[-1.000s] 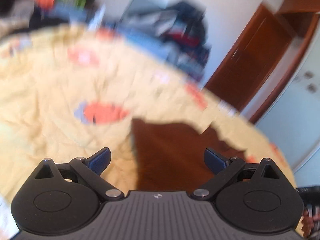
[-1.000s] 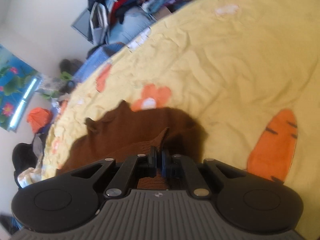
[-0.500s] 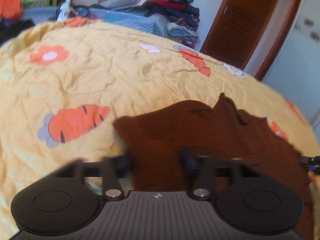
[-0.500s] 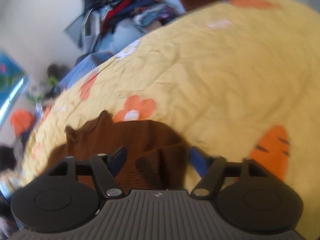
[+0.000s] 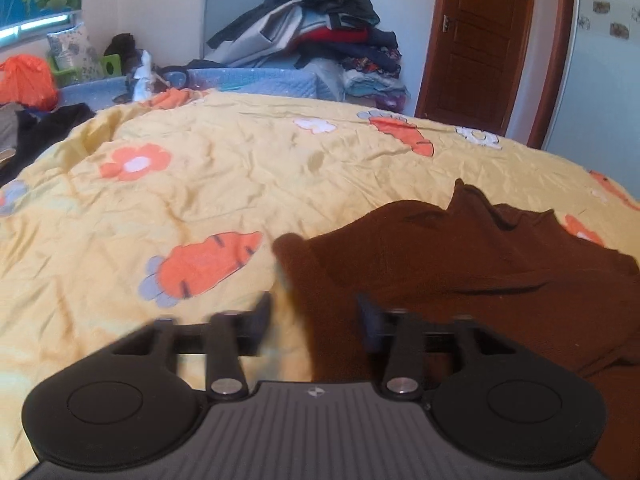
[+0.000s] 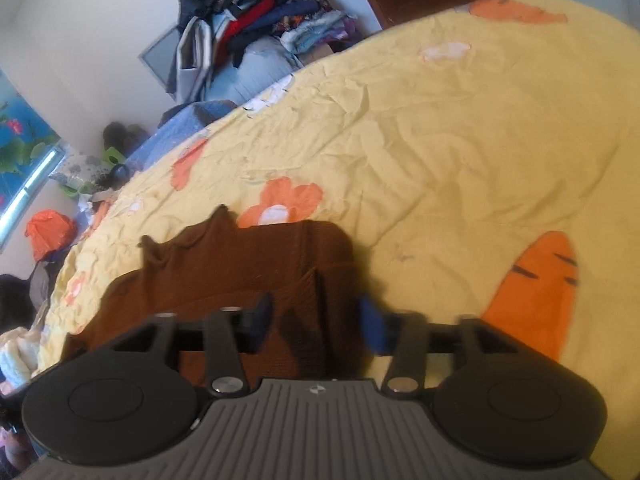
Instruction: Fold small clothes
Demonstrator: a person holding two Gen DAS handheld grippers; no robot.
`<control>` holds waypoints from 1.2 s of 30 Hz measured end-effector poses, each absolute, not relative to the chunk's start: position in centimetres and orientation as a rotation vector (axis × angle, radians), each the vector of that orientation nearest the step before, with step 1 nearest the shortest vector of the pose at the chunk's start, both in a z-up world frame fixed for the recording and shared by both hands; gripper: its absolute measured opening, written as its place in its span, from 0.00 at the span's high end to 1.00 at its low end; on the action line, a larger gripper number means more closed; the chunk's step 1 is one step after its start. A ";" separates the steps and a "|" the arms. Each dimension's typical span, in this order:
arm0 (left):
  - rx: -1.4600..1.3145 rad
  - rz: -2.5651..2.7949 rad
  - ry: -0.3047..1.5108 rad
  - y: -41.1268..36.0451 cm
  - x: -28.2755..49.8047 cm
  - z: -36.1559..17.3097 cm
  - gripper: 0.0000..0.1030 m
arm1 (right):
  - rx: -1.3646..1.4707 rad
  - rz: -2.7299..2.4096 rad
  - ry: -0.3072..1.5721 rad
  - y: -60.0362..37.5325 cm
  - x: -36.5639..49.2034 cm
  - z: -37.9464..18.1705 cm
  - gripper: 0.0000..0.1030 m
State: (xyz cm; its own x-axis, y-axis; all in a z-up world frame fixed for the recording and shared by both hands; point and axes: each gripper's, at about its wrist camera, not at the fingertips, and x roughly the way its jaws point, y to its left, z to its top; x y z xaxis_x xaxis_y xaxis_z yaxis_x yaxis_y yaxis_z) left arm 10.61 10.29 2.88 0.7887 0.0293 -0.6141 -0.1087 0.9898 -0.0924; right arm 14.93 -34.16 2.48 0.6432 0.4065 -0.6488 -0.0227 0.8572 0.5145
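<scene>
- Closest in, the left tongs (image 5: pixel 314 316) stand apart, having just been opening; the near edge of the brown knitted garment (image 5: pixel 460 264) lies between the jaws, and I can't see the pads pressing on it
- Over to the right tongs (image 6: pixel 316 316): also apart and just been opening; a folded-over brown edge (image 6: pixel 304 300) sits in the gap, loose, not pinched
- So both tongs are at the garment's near edge, one towards each end, and nothing is held
- The garment itself lies on the yellow bedspread (image 5: pixel 240 184), partly folded, a layer doubled over; its far edge is bunched and pointed rather than straight
- My read on handling: soft, light, floppy knit; it will sag and drag, and its ribbed texture should grip well between the pads; the quilt beneath is soft too, so a deep pinch could catch bedding
- Best hold, I'd judge: the two near corners or the ribbed hem, taken together so the fold stays square
- Further off, printed carrots (image 5: pixel 204 264) and flowers on the bedspread
- At the back, a clothes pile (image 5: pixel 312 36) and a wooden door (image 5: pixel 480 40)
</scene>
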 end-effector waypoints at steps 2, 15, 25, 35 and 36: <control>-0.169 0.020 0.602 10.7 7.7 3.4 0.16 | 0.482 0.288 0.841 -34.1 13.2 3.3 0.40; 0.006 -0.009 0.656 8.8 5.8 0.1 0.83 | 0.378 0.325 0.900 -32.5 9.8 1.6 0.88; -0.313 -0.089 0.712 11.5 -0.5 0.6 0.45 | 0.408 0.355 0.907 -32.1 4.2 2.4 0.46; -0.226 -0.015 0.723 12.3 -1.1 0.8 0.96 | 0.428 0.297 0.880 -34.3 2.6 1.4 0.94; -0.256 -0.019 0.730 12.5 -1.6 1.0 0.96 | 0.439 0.294 0.886 -34.2 2.3 1.4 0.89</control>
